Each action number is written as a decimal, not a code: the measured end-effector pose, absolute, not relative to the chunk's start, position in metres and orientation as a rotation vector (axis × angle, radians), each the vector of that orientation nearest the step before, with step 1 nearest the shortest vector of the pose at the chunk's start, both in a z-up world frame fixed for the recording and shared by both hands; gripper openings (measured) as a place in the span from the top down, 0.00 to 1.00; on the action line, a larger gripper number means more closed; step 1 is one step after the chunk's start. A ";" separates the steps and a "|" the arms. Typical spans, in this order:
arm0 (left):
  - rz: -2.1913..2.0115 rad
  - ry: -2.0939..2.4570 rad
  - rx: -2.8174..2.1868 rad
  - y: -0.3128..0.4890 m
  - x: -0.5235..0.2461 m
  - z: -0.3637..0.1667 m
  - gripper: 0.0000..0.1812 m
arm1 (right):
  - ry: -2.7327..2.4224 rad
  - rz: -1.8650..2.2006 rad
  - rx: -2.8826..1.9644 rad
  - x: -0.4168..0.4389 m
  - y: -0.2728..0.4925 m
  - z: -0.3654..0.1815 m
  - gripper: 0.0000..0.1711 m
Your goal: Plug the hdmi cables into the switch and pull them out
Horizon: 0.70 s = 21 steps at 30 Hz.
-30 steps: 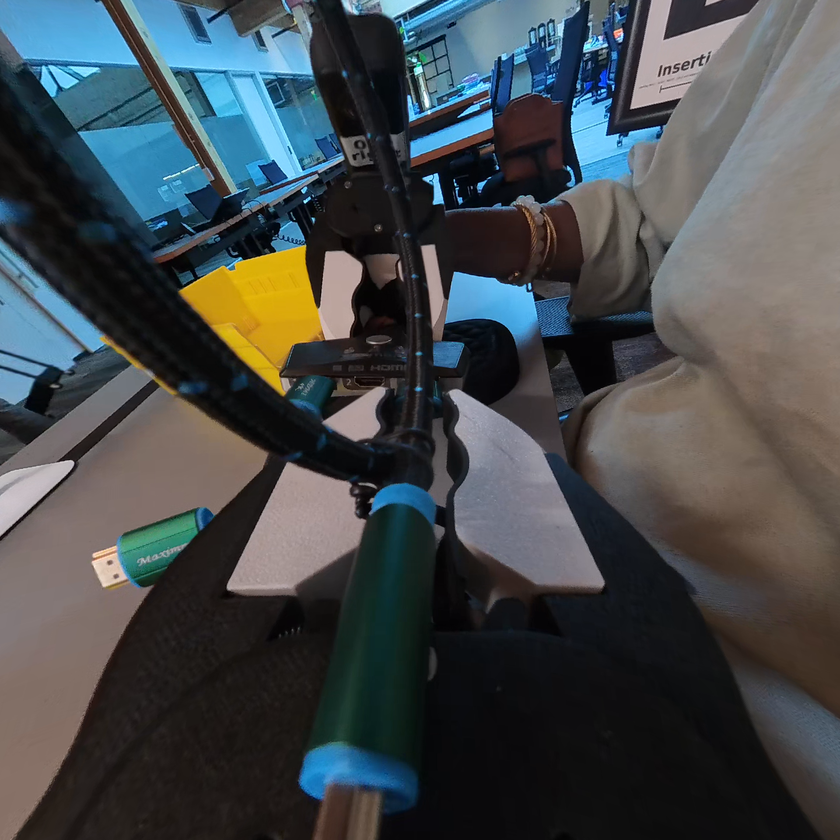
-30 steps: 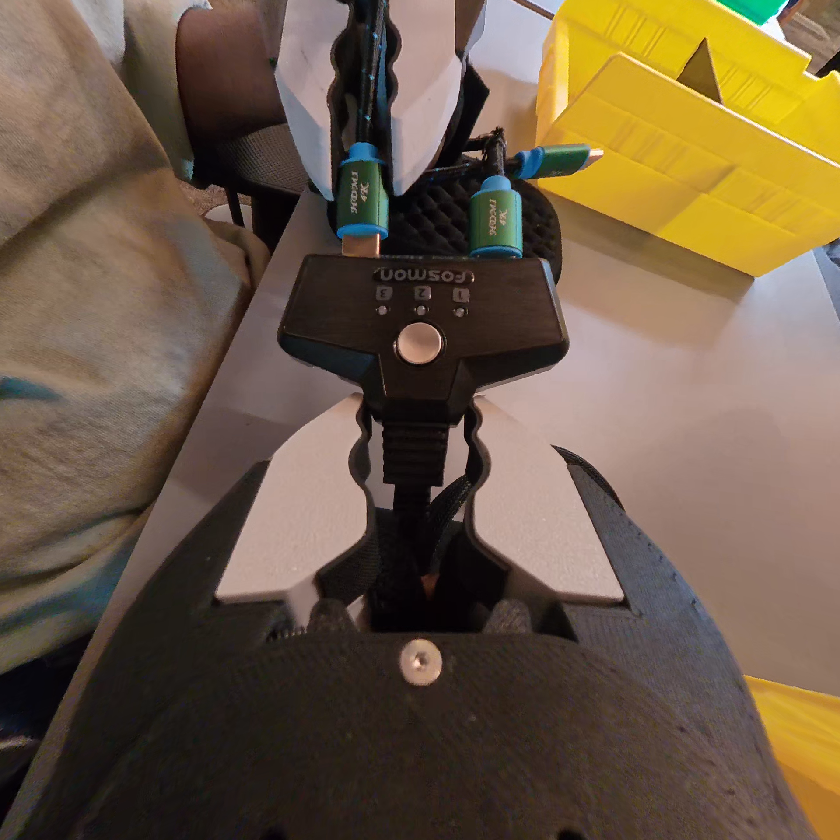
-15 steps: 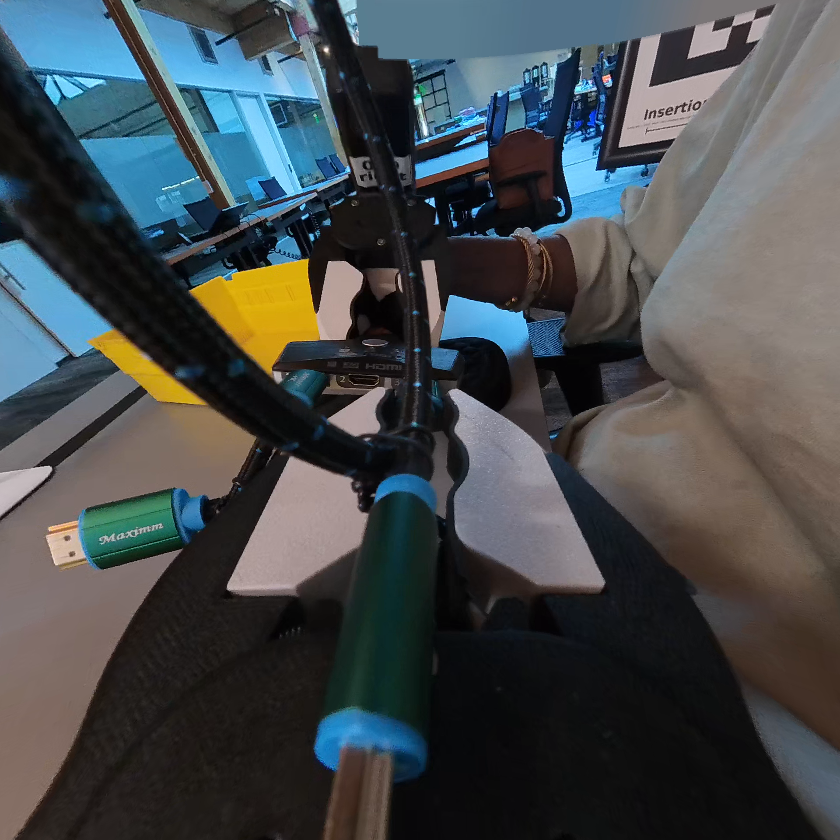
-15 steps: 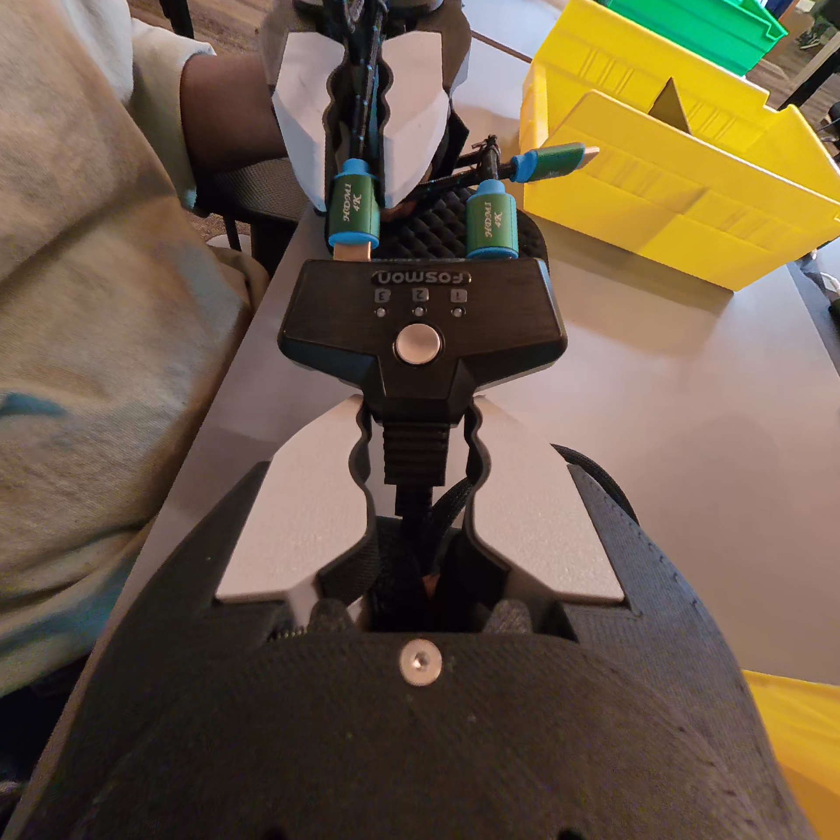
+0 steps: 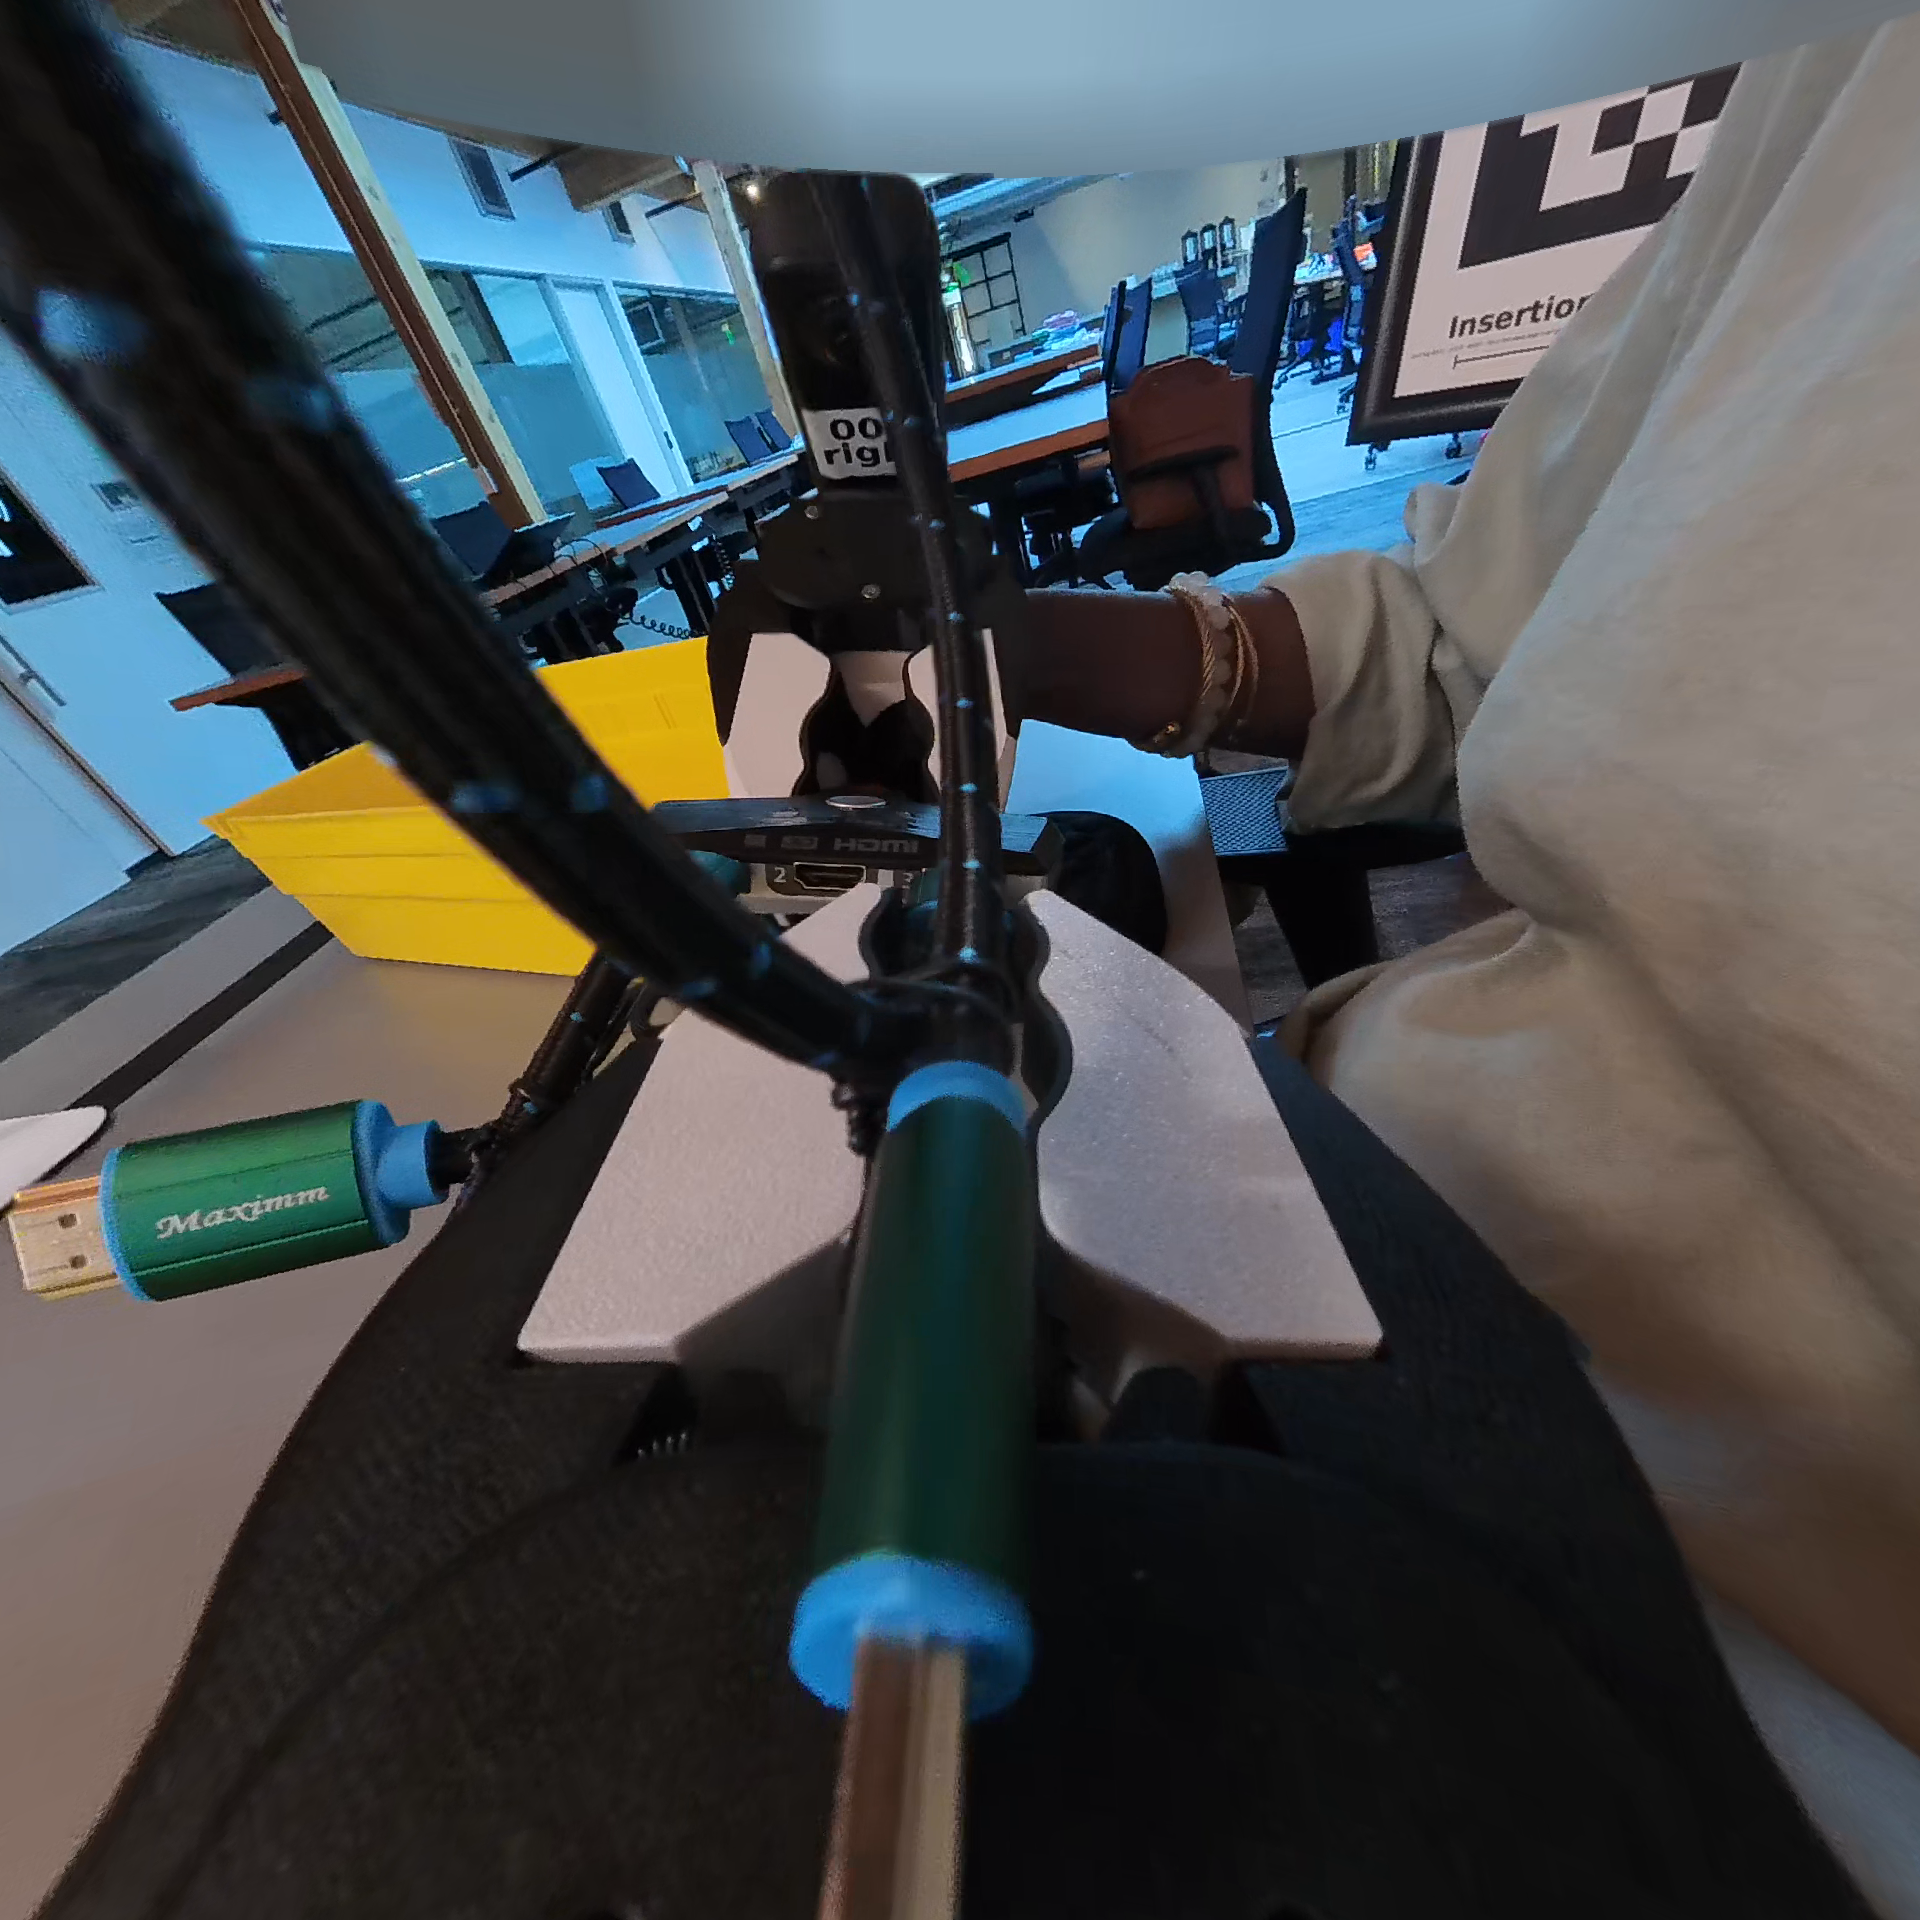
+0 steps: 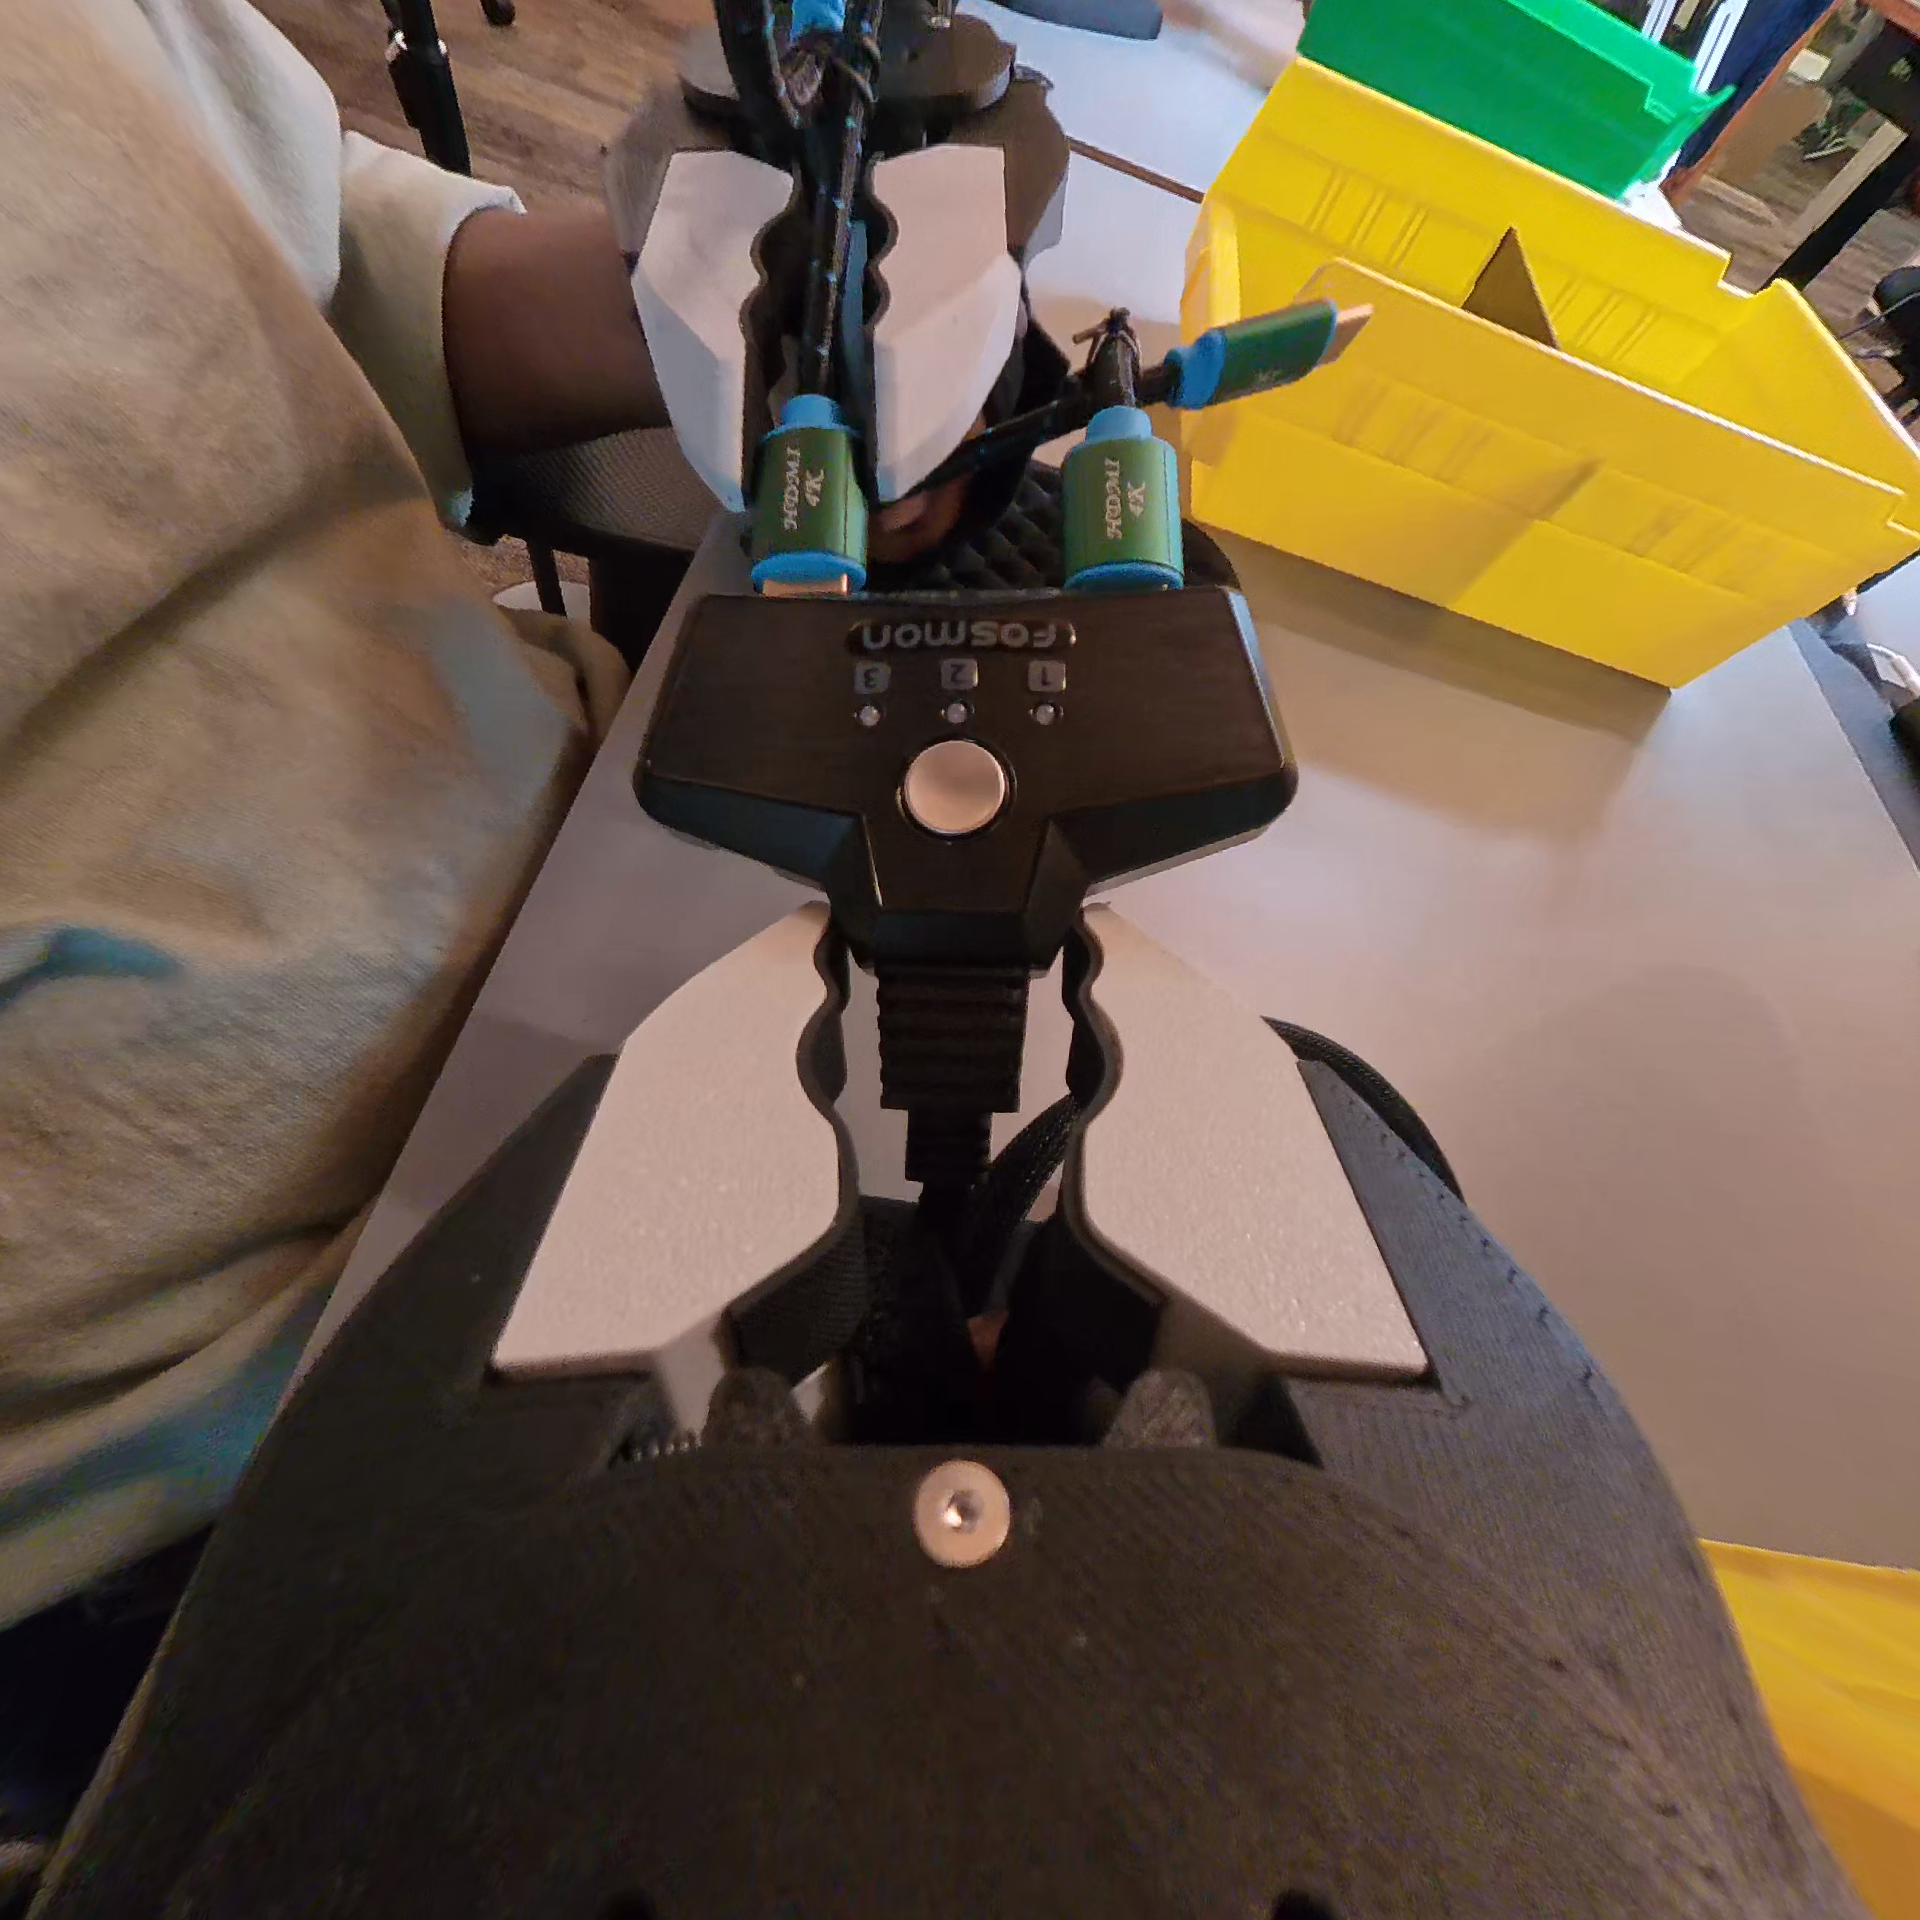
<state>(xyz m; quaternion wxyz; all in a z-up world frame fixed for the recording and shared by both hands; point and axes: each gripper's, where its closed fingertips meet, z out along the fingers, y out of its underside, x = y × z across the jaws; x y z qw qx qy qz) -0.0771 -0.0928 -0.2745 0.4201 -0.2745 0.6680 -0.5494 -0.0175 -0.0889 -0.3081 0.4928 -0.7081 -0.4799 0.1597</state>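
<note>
Right tool [image 6: 956,935] clamps switch [image 6: 961,717] stem; left tool [image 5: 951,935] pinches cable [image 5: 961,790] near table edge [image 6: 582,810].

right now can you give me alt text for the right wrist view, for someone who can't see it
The right gripper is shut on the ribbed neck of a black hdmi switch above a grey table. Opposite, the left gripper pinches a cable whose green plug meets the switch's far edge beside a second green plug, with a yellow bin behind.
</note>
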 end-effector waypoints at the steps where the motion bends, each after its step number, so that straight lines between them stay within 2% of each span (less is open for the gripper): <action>1: -1.370 1.678 -0.684 -0.093 -0.077 -0.275 0.88 | -1.168 0.376 -1.718 -0.017 -0.089 -0.308 0.77; 12: -1.367 1.674 -0.646 -0.097 -0.079 -0.273 0.88 | -1.150 0.338 -1.746 -0.022 -0.088 -0.304 0.77; 15: -1.318 1.638 -0.663 -0.091 -0.081 -0.258 0.87 | -1.108 0.347 -1.720 -0.027 -0.084 -0.297 0.76; 17: -1.311 1.524 -0.622 -0.088 -0.085 -0.226 0.66 | -1.060 0.340 -1.694 -0.033 -0.075 -0.288 0.76; 19: -1.282 1.322 -0.582 -0.075 -0.098 -0.188 0.56 | -1.031 0.296 -1.677 -0.032 -0.067 -0.280 0.76; 21: -1.204 1.088 -0.540 -0.054 -0.120 -0.154 0.56 | -1.016 0.258 -1.676 -0.031 -0.061 -0.275 0.76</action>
